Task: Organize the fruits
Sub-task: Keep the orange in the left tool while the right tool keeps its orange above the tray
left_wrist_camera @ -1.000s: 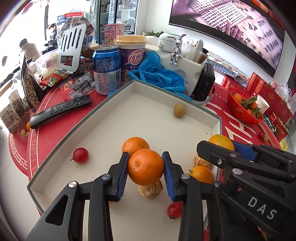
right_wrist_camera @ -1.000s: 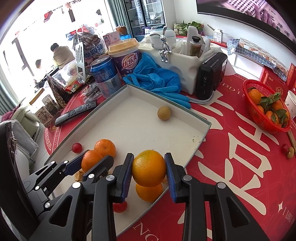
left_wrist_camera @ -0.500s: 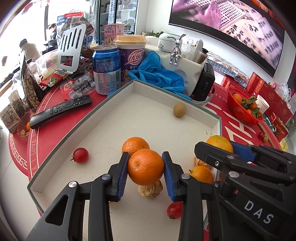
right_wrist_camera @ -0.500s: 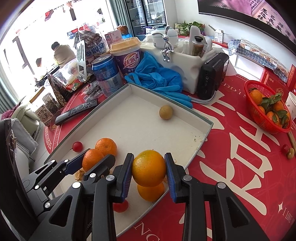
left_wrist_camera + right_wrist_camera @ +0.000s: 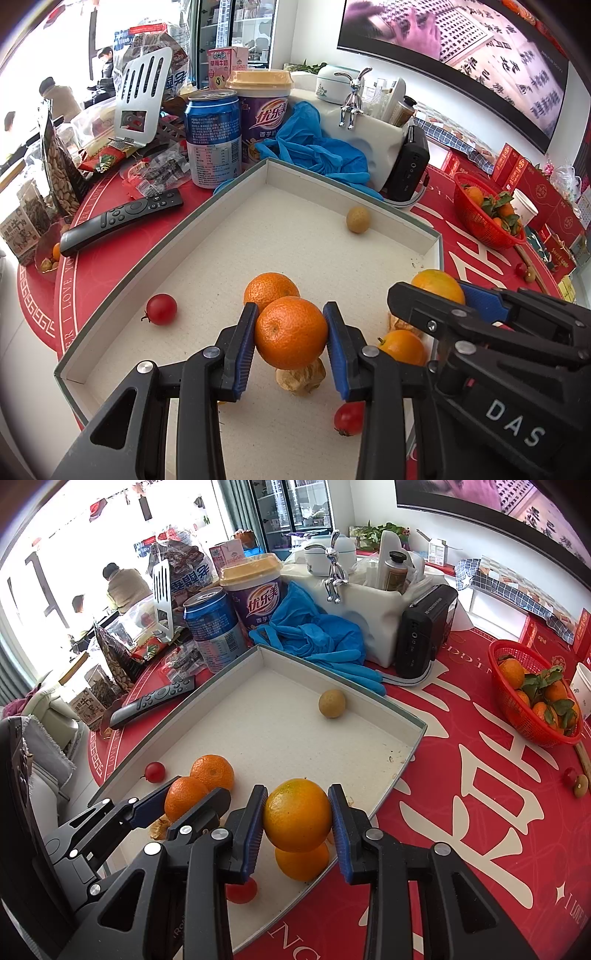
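Both hands are busy at this moment, and each one carries a fruit above the shallow white tray [image 5: 424, 240] on the red tablecloth [image 5: 480, 812]. The left gripper [image 5: 291, 334] is closed on a mandarin [image 5: 291, 332], its blue pads pressing the two sides of the fruit. The right gripper [image 5: 297, 819] is closed in the same way on a larger orange [image 5: 297, 814] with a little green near its top. Both fruits hang over the near part of the tray, not resting on its floor. Under them lie other fruits: a second mandarin [image 5: 271, 290] just behind the held one, another orange [image 5: 302, 862] directly below the right gripper, two cherry tomatoes [image 5: 161, 309], a pale wrinkled fruit [image 5: 301, 378] which I cannot name, and a small brownish round fruit [image 5: 357, 219] alone at the far side. A red basket [image 5: 517, 716] with leafy mandarins stands well apart on the right. I judge the step to be the carrying of two picked fruits, with the sorting only partly done. The next move asks for choosing where each kind belongs, perhaps the basket for the mandarin, then lowering gently before opening the jaws, because round fruit rolls easily and the two grippers are very near each other.
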Available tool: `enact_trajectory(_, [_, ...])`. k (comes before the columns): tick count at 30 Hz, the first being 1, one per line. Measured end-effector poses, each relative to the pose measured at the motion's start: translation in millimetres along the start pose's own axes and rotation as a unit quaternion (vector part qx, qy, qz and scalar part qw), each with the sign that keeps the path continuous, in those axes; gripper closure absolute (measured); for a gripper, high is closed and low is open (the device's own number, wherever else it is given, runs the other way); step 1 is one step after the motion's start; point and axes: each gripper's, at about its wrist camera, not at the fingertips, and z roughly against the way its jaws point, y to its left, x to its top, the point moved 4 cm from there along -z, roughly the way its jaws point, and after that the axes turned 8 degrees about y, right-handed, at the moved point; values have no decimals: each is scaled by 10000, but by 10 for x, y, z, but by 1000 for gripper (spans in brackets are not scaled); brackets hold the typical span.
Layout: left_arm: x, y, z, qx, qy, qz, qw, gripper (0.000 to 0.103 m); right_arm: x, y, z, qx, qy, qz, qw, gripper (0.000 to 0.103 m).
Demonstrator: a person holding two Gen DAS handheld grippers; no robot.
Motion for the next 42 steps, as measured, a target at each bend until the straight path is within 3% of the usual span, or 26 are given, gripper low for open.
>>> enact_trajectory(42, [-11,3,-31,13,38,-35,10000,64,-2,22,-27,0,14,5,10000,68])
